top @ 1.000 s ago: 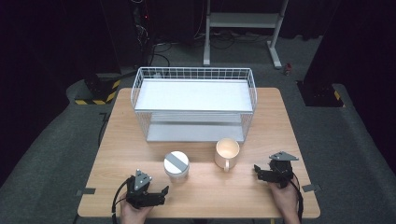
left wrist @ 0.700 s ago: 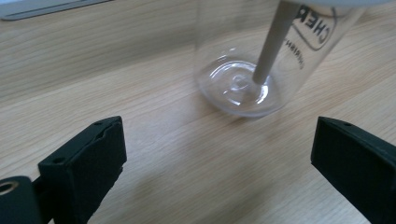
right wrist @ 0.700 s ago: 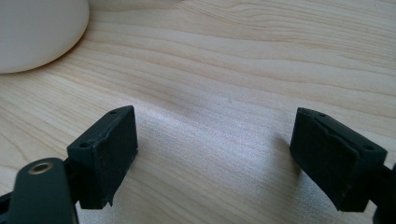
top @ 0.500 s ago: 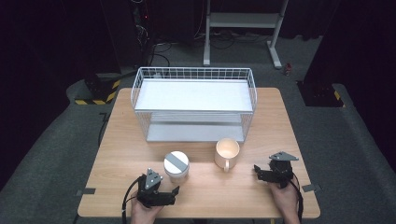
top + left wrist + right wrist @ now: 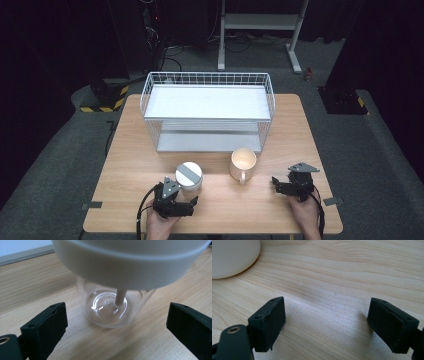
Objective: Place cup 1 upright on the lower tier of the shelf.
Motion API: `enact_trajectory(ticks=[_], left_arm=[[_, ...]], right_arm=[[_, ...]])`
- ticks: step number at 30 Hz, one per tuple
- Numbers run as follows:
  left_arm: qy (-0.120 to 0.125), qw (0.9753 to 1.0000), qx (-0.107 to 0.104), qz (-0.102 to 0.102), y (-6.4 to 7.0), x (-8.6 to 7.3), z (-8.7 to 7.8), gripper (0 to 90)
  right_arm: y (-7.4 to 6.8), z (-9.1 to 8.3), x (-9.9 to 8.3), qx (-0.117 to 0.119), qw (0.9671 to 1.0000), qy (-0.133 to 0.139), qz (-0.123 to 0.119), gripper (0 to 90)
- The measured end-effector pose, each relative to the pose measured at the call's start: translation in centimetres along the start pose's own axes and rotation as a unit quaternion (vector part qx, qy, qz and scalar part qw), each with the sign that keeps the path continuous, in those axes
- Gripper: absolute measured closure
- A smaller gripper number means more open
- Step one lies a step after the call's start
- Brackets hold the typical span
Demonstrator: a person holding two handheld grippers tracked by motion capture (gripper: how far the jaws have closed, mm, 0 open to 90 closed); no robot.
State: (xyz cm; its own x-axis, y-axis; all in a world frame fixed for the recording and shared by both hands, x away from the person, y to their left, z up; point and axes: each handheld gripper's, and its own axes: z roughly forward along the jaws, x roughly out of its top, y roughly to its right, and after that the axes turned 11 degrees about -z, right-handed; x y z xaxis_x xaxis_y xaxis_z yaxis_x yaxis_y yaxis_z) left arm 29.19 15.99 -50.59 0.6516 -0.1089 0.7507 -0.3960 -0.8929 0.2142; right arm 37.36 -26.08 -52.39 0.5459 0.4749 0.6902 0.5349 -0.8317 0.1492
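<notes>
Lidded glass jar (image 5: 110,302) between spread left tool (image 5: 117,322) jaws, untouched, tool held low

Quick count: one wire rack (image 5: 207,112) with two shelves, one clear jar (image 5: 189,176) with a white lid, one cream mug (image 5: 243,164), all on one wooden table (image 5: 130,160). Two grippers too, left (image 5: 192,202) and right (image 5: 275,182), one per hand.
</notes>
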Motion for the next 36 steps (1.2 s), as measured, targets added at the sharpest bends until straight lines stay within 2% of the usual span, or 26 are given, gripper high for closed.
enact_trajectory(ticks=[4, 11, 20, 36], left_arm=[[0.002, 1.0000, -0.005, 0.001, 0.2, 0.5, 0.4, 4.2], [0.000, 0.9998, -0.004, 0.018, 0.5, 1.2, 1.1, 4.7], [0.017, 0.9998, 0.001, 0.009, 0.7, 1.7, 1.5, 6.4], [0.033, 0.9992, 0.013, 0.018, 0.5, 2.0, 1.7, 17.3]], right_arm=[[0.0, 0.0, 0.0, 0.000, 1.0000, 0.000, 0.000, 15.1], [0.0, 0.0, 0.0, 0.000, 1.0000, 0.000, 0.000, 15.0], [0.0, 0.0, 0.0, 0.000, 1.0000, 0.001, -0.002, 15.0], [0.0, 0.0, 0.0, 0.000, 1.0000, 0.001, -0.002, 15.0]])
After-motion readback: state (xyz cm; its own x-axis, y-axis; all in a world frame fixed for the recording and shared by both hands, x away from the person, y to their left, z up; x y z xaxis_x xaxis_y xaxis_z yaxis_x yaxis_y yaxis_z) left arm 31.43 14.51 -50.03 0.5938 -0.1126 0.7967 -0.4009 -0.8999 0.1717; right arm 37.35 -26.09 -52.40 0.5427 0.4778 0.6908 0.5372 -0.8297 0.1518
